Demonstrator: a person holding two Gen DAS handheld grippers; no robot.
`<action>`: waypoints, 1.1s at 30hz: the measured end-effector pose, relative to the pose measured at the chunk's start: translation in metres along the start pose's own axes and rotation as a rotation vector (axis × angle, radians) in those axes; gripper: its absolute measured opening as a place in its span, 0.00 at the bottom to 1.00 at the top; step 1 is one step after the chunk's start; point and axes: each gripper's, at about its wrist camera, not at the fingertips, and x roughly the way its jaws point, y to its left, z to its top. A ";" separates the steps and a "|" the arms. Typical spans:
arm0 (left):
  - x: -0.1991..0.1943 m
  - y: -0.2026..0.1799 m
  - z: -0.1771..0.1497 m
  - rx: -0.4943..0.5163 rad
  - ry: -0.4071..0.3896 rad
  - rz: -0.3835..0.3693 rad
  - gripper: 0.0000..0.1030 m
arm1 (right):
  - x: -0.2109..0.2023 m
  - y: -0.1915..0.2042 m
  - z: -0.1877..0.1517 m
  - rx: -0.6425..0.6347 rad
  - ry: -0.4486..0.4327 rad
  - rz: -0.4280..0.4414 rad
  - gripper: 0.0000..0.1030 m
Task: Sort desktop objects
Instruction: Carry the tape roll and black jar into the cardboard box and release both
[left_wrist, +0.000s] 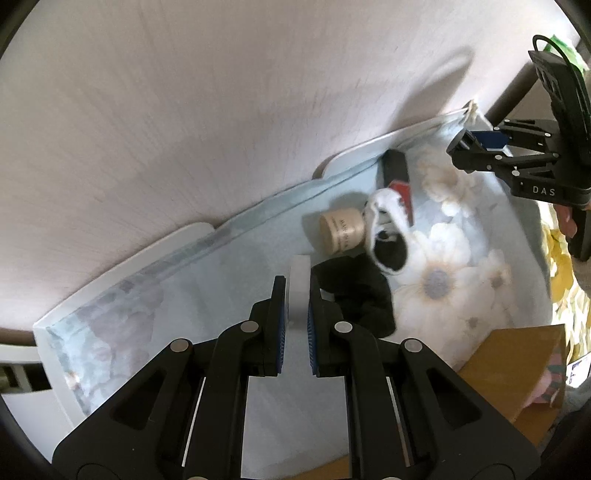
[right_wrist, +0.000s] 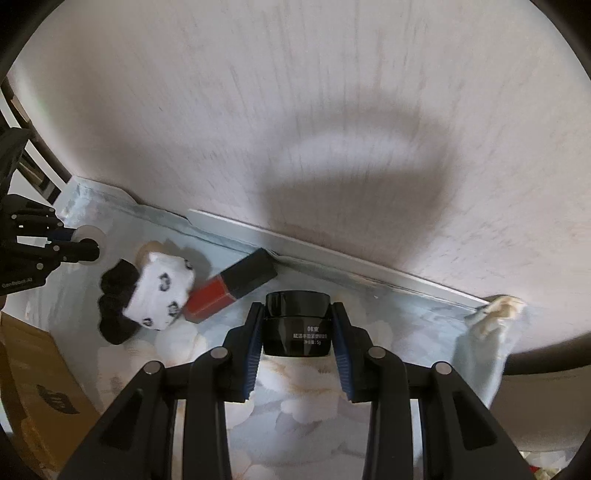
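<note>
My left gripper (left_wrist: 296, 284) is shut on a thin white flat piece (left_wrist: 300, 295), seen edge-on and held above the floral cloth (left_wrist: 443, 288). In the right wrist view the same gripper (right_wrist: 79, 251) shows at the left edge with the white round piece (right_wrist: 90, 234) at its tips. My right gripper (right_wrist: 297, 308) is shut on a small black jar (right_wrist: 296, 325) with white print. A white spotted sock (right_wrist: 162, 291) and a black sock (right_wrist: 114, 306) lie bundled beside a red-and-black box (right_wrist: 229, 284). A beige jar (left_wrist: 343, 230) lies on its side.
The cloth-covered surface ends at a pale wall (right_wrist: 295, 110) right behind the objects. A brown cardboard box (left_wrist: 517, 369) stands at the near edge and also shows as the cardboard box (right_wrist: 33, 387) at lower left. The right gripper (left_wrist: 469, 147) hangs at upper right.
</note>
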 end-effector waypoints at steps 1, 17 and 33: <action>-0.007 -0.003 0.007 0.002 -0.006 -0.001 0.08 | -0.006 -0.001 -0.004 0.000 -0.004 0.001 0.32; -0.154 -0.044 -0.031 0.037 -0.156 0.001 0.08 | -0.115 0.080 -0.016 -0.100 -0.040 0.088 0.32; -0.162 -0.103 -0.159 0.025 -0.068 -0.055 0.08 | -0.129 0.172 -0.127 -0.147 0.047 0.205 0.32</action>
